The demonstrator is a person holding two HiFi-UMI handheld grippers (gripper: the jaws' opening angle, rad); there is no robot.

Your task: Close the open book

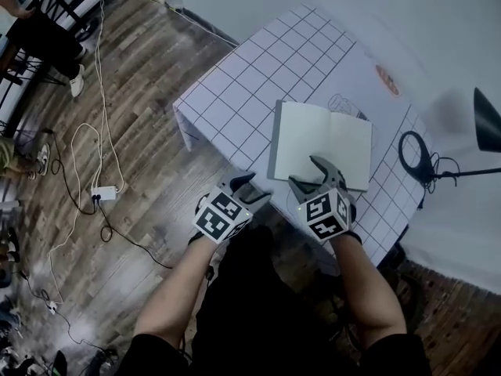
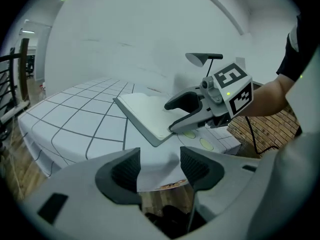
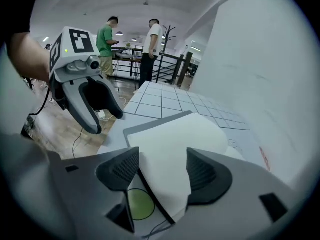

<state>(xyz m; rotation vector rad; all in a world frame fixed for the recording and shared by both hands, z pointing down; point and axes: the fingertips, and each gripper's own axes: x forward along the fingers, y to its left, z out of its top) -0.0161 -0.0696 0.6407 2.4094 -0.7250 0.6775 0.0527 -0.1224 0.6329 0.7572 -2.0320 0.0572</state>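
An open book [image 1: 325, 139] lies flat on a table [image 1: 258, 77] covered in a white cloth with a dark grid. Its pages are blank white, and a strip of grey cover shows along its left side. The book sits toward the near right part of the tabletop, just inside the edge closest to the person.

The right gripper [image 1: 307, 175] reaches over the book's near edge. In the right gripper view its two dark pads stand apart, with the white page [image 3: 175, 139] showing between them, and neither pad presses on the paper. A pale green circle [image 3: 135, 204] printed on the cloth shows just below that page.

The left gripper [image 1: 254, 188] hangs just left of the right one, near the book's near left corner. Its jaws are also apart and hold nothing. The left gripper view shows only the cloth's edge and the floor between them, with the book [image 2: 142, 111] and the right gripper [image 2: 172, 116] ahead.

A black lamp [image 1: 485, 120] stands to the table's right, beside a black ring [image 1: 415, 155]. White cables and a power strip [image 1: 104, 193] lie on the wooden floor [image 1: 141, 92] to the left. Two people [image 3: 106, 44] stand by a railing in the distance.
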